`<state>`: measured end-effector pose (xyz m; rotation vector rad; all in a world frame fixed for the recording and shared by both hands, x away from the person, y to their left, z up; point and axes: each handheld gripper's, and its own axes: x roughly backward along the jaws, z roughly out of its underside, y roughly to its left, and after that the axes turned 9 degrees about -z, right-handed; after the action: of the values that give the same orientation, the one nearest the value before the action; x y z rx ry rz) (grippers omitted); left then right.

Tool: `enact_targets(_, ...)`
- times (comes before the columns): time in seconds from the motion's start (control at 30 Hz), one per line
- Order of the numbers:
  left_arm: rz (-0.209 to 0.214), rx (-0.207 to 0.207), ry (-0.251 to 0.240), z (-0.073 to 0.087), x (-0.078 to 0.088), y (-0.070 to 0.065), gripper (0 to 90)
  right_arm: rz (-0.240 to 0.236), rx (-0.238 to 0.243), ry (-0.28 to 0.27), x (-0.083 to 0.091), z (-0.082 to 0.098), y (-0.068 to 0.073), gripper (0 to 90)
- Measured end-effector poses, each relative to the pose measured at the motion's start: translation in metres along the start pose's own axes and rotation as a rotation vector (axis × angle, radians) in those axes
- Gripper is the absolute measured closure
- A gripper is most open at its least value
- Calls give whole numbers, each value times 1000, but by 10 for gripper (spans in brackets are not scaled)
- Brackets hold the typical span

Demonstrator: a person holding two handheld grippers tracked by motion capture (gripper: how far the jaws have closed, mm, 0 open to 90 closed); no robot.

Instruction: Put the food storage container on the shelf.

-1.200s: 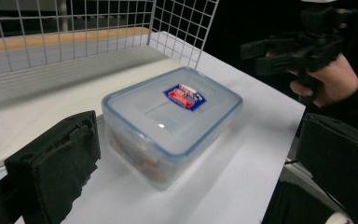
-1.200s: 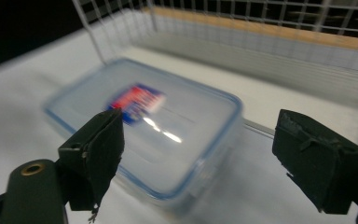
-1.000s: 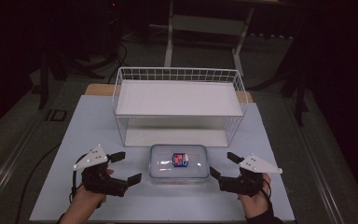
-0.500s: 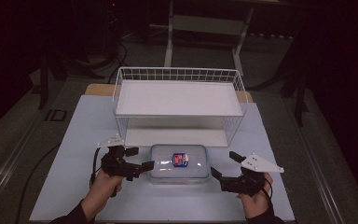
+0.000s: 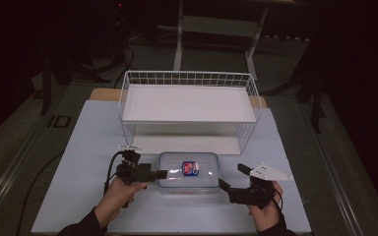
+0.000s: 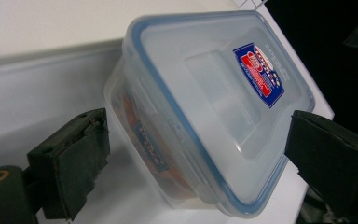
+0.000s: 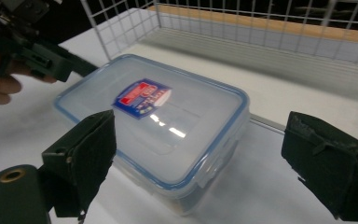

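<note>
A clear plastic container [image 5: 188,171] with a blue-rimmed lid and a red and blue label lies flat on the table near the front. My left gripper [image 5: 158,175] is at its left end, turned on its side. In the left gripper view the container [image 6: 205,107] sits between the jaws of my left gripper [image 6: 200,163]; they have just been closing, and a gap still shows at the left pad [image 6: 74,158]. My right gripper [image 5: 233,178] stands open at the container's right end. In the right gripper view my right gripper [image 7: 214,154] straddles a corner of the container [image 7: 158,121] without touching it.
A white wire basket rack [image 5: 187,73] with a white shelf board stands just behind the container, with a low open space under the shelf. The pale blue table top [image 5: 88,147] has bare room to the left and right. Dark floor and stands lie beyond.
My left hand has moved right and down to the container's left end and rolled onto its side. The container now lies between its jaws. My right gripper has hardly moved.
</note>
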<state>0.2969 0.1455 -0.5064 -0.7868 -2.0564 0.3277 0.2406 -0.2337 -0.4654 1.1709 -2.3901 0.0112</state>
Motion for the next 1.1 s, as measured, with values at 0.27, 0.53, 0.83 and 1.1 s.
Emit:
enact_targets(0.27,82,157,33,1,-8,19,268,-1,-8,22,-4,1,1,98)
enact_targets(0.53,198,207,90,3,-15,28,424,-6,11,54,-6,1,2,100)
enact_targets(0.83,191,154,85,3,-12,26,448,-18,-40,84,-6,5,-8,143)
enact_targets(1.1,217,136,76,5,-4,24,518,-47,-89,106,-13,8,-15,176)
